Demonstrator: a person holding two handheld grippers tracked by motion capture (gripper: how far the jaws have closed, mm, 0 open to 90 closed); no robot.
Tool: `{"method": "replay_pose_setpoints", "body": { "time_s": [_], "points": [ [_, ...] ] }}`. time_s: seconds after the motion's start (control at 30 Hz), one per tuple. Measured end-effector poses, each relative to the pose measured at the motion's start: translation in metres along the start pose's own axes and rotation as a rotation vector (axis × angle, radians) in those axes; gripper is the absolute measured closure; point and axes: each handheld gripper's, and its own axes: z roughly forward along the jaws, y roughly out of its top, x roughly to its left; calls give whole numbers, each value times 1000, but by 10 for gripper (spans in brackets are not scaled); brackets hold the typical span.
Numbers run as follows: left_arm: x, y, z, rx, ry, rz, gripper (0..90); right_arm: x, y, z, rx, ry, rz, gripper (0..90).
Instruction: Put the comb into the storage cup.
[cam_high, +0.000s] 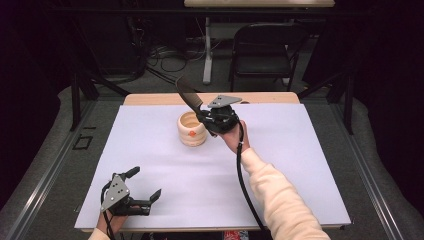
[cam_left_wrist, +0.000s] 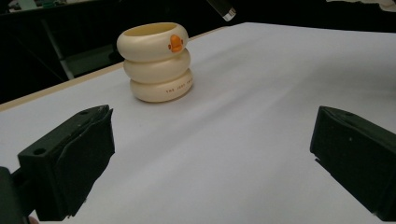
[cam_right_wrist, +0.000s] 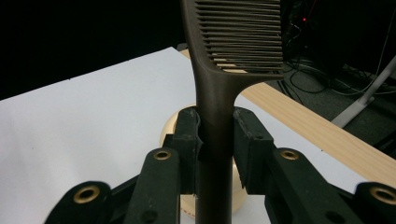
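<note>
My right tool (cam_right_wrist: 217, 144) clamps a brown comb (cam_right_wrist: 219, 93) just beside the cream ringed cup (cam_high: 192, 128), while my left tool (cam_high: 142, 186) rests spread wide on the surface (cam_high: 280, 150).

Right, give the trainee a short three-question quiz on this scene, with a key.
1. True or false: the right tongs are clamped on a comb.
2. Multiple choice: the left tongs are A) open over bare table, B) shut on the holder, C) shut on the comb.
3. Fill in: the cream holder looks like ___ stacked rings.

Key: 1 true; 2 A; 3 three.
</note>
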Motion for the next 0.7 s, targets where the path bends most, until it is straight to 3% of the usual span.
{"method": "replay_pose_setpoints", "body": {
  "time_s": [0.7],
  "points": [
    [0,0,0,-1,1,-1,2,0,3,11,-40,3,-1,722]
  ]
}}
